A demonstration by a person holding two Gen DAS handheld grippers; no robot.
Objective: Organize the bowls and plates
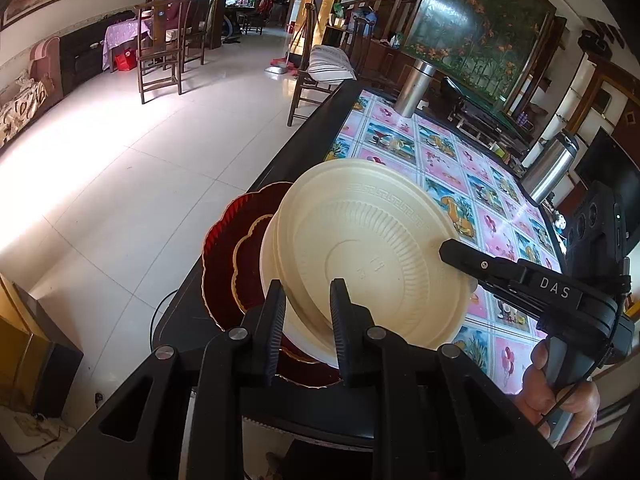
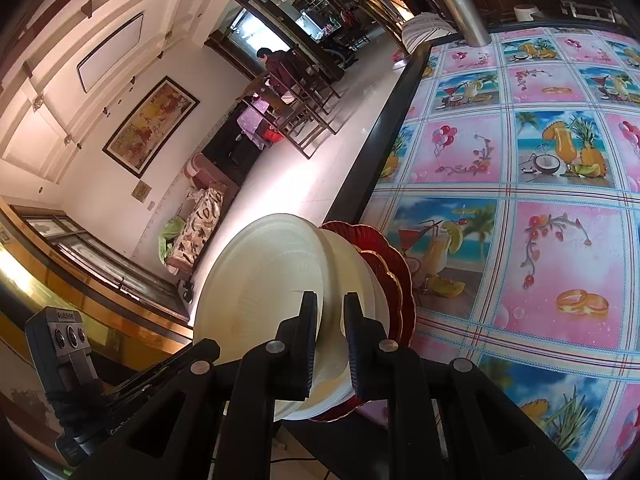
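A cream ribbed plate (image 1: pixel 372 248) hangs tilted over the table's near left corner, held from two sides. My left gripper (image 1: pixel 308 320) is shut on its near rim, with a second cream bowl (image 1: pixel 272 264) nested just under it. My right gripper (image 1: pixel 466 268) pinches the plate's right rim. In the right wrist view that gripper (image 2: pixel 330 336) is shut on the cream plate (image 2: pixel 260 288). Beneath lie a small red scalloped plate (image 1: pixel 250 264) and a large one (image 1: pixel 220 256), both gold-edged. Those red plates (image 2: pixel 394 276) rest on the table corner.
The table (image 2: pixel 400 128) has a black border and a pink and blue picture cloth (image 2: pixel 560 200). Two steel flasks (image 1: pixel 414 88) (image 1: pixel 550 168) stand farther along it. Pale tiled floor (image 1: pixel 120 168) lies to the left, with wooden chairs (image 1: pixel 160 48) and a seated person (image 1: pixel 186 0) beyond.
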